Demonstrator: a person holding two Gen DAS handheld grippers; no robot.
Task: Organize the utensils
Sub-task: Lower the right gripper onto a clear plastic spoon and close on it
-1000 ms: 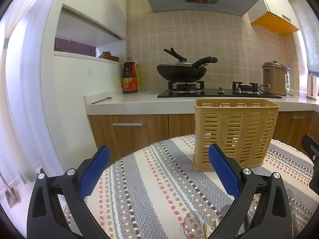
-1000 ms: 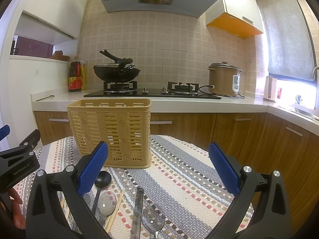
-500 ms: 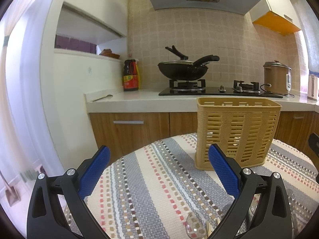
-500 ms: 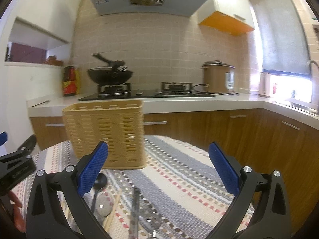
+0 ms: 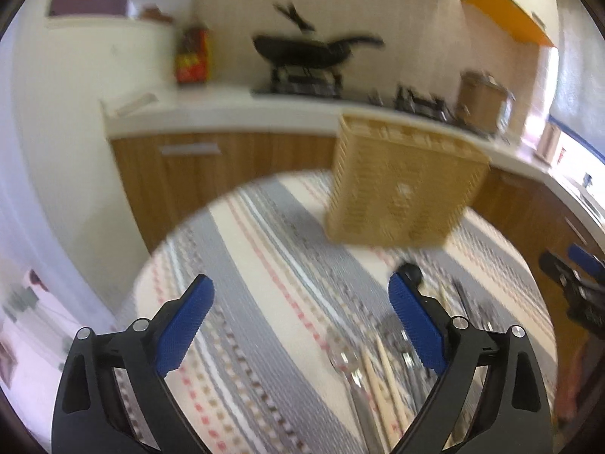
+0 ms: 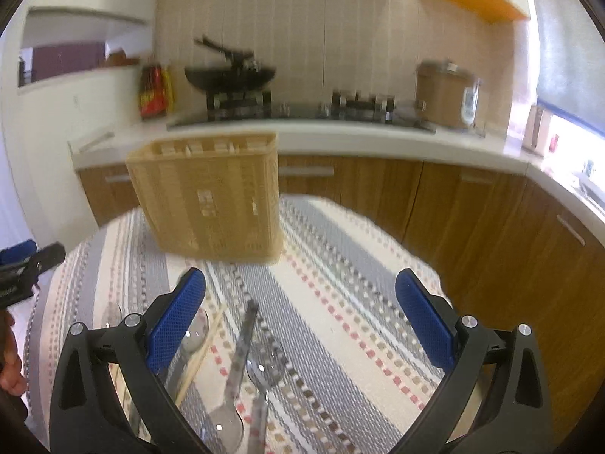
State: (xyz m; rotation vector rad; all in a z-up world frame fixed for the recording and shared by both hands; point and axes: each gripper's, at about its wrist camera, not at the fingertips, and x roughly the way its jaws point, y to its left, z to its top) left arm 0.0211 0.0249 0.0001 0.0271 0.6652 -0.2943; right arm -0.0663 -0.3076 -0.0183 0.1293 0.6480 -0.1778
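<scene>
A tan slotted basket (image 5: 404, 185) (image 6: 211, 196) stands upright on the striped tablecloth (image 5: 264, 265). In front of it lie loose utensils: a clear spoon (image 5: 342, 359), wooden chopsticks (image 5: 382, 370) and a black ladle (image 5: 410, 270). The right wrist view also shows a knife (image 6: 244, 336), a fork (image 6: 270, 359) and a spoon (image 6: 225, 427). My left gripper (image 5: 300, 283) hangs over bare cloth left of the utensils, its jaws wide and closing slightly with nothing between them. My right gripper (image 6: 300, 278) is open above the cloth, utensils under its left finger.
Behind the round table runs a kitchen counter (image 6: 378, 143) with a wok (image 6: 230, 75) on a stove, a red bottle (image 6: 155, 92) and a rice cooker (image 6: 444, 98). Wooden cabinets (image 6: 472, 219) stand close on the right. A person's hand (image 6: 9, 370) shows at the left edge.
Both views have tipped down toward the table, so more cloth and the utensils now show. The left view also swung right, bringing the utensils under its right finger.
</scene>
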